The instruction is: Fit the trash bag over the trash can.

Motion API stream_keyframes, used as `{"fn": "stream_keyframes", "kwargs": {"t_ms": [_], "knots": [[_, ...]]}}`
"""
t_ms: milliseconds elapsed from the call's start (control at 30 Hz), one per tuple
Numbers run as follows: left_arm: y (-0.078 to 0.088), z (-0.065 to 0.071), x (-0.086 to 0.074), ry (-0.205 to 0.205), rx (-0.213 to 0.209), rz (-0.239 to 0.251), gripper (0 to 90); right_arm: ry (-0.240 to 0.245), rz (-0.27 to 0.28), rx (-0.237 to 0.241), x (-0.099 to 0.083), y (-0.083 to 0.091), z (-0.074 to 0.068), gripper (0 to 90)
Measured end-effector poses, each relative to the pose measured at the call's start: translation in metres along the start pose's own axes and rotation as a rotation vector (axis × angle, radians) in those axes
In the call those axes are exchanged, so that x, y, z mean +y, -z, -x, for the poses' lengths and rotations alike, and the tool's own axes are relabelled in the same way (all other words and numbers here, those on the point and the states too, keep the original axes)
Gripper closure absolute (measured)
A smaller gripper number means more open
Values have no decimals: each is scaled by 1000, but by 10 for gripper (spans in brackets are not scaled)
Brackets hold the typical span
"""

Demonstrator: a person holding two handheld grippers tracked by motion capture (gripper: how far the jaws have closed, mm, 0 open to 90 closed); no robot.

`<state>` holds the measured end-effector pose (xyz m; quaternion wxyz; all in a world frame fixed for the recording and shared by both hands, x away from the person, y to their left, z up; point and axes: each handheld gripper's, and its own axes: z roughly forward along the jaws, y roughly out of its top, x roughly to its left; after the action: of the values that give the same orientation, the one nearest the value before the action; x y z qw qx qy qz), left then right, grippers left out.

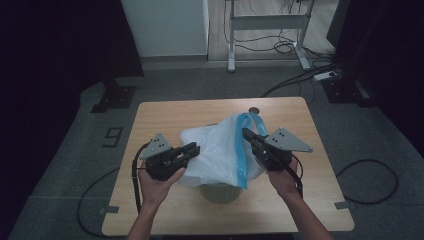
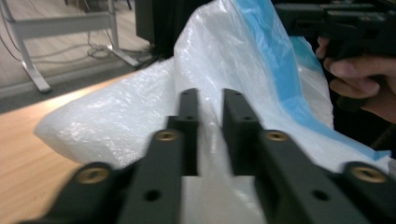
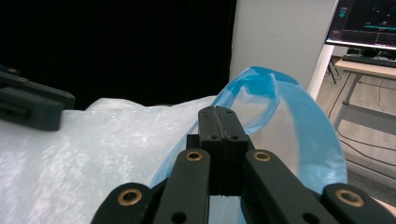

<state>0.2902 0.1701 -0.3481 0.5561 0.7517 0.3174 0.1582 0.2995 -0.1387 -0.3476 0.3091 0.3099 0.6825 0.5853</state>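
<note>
Bag (image 1: 215, 150) pinched by both tools, mid-table (image 1: 165, 112)

The right claw (image 3: 218, 116) points forward with its two black jaws pressed flat together, pinching the blue drawstring loop (image 3: 299, 126) of the white plastic bag (image 3: 93, 154); the loop arches up and to the right of the jaws; the bag billows to the left; the left claw (image 3: 32, 105) juts in at the left edge, over the bag; a monitor (image 3: 369, 23) glows at upper right.
</note>
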Motion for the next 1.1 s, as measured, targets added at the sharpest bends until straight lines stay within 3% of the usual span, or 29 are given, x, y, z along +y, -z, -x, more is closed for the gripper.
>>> {"fn": "stream_keyframes", "kwargs": {"t_ms": [67, 133, 333, 500, 767, 900, 1100], "knots": [[1, -1, -1, 3, -1, 23, 893, 1, 1, 1, -1, 1, 0, 893], [3, -4, -4, 24, 19, 95, 897, -2, 3, 0, -1, 2, 0, 893], [13, -11, -11, 61, 80, 214, 900, -13, -2, -4, -7, 6, 5, 893], [16, -12, -14, 61, 101, 241, 899, -6, -3, 15, -11, 9, 3, 893], [20, -17, -14, 92, 60, 276, 899, -7, -18, 23, -16, 10, 4, 893], [24, -19, -13, 99, 61, 295, 899, -22, -37, 5, -21, 10, 8, 893], [33, -24, -14, 115, 96, 329, 899, -30, -44, -23, -24, 13, 15, 893]]}}
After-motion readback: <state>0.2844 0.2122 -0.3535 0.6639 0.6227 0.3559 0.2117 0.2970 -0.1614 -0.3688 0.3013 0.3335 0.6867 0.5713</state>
